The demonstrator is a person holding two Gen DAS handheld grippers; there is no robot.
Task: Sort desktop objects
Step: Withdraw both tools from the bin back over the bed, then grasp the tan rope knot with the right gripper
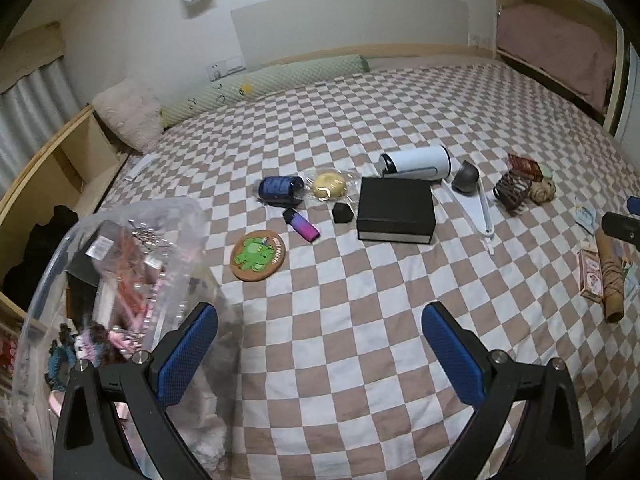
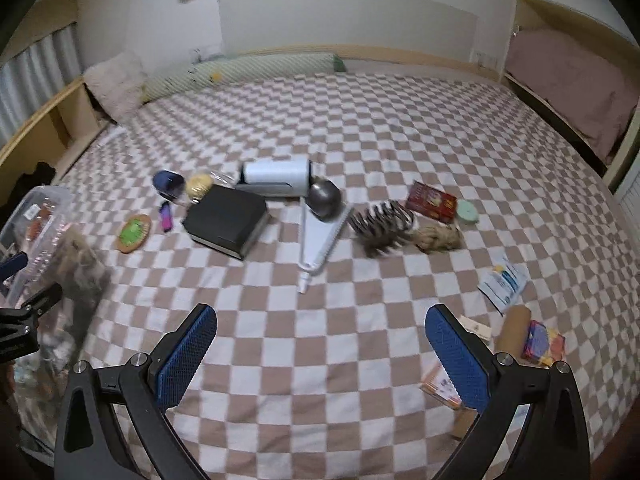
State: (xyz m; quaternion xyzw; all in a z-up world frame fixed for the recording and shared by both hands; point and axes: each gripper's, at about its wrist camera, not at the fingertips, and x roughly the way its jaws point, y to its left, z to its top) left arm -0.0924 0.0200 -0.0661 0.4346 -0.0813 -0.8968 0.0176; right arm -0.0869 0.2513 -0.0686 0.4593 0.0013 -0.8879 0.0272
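Observation:
Desk items lie scattered on a checked bedspread. A clear plastic bin holding several small things sits at the left, just beyond my left gripper, which is open and empty; its left finger overlaps the bin's wall. Ahead lie a frog coaster, a purple-pink lighter, a black box and a white cylinder. My right gripper is open and empty over bare cloth. A brown claw clip, a twine ball and a red box lie beyond it.
A cardboard tube, a colourful box, an orange card pack and a white sachet lie near the right finger. A blurred brown shape shows by the bin. Wooden shelving edges the bed's left side.

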